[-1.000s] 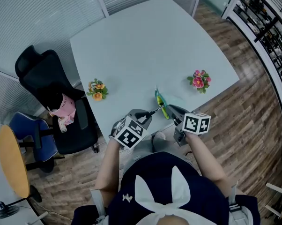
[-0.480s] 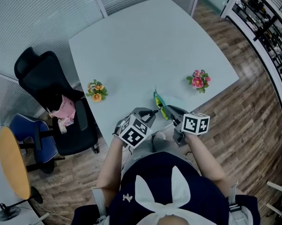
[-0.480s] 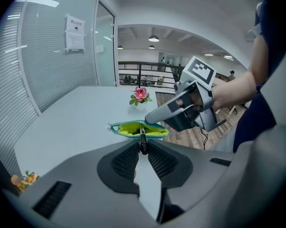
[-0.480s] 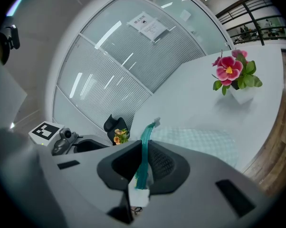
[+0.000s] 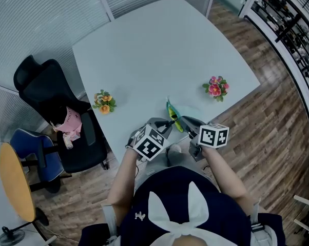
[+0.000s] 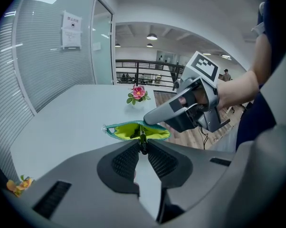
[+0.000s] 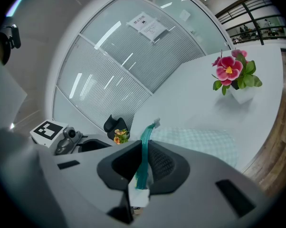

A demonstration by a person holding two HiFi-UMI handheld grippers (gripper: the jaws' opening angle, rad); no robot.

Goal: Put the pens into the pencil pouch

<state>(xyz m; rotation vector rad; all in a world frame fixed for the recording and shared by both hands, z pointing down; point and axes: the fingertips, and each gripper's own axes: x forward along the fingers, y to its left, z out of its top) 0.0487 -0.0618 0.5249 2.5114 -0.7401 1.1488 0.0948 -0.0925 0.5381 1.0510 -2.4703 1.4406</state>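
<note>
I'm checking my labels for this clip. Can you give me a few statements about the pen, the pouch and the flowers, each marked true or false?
1. The left hand-held gripper holds a dark pen pointed at the pencil pouch. True.
2. The pencil pouch is zipped shut. False: it gapes open, with its green lining showing.
3. The right hand-held gripper is empty. False: its jaws are closed on the pouch's teal edge.
4. Pink flowers stand on the table. True.
</note>
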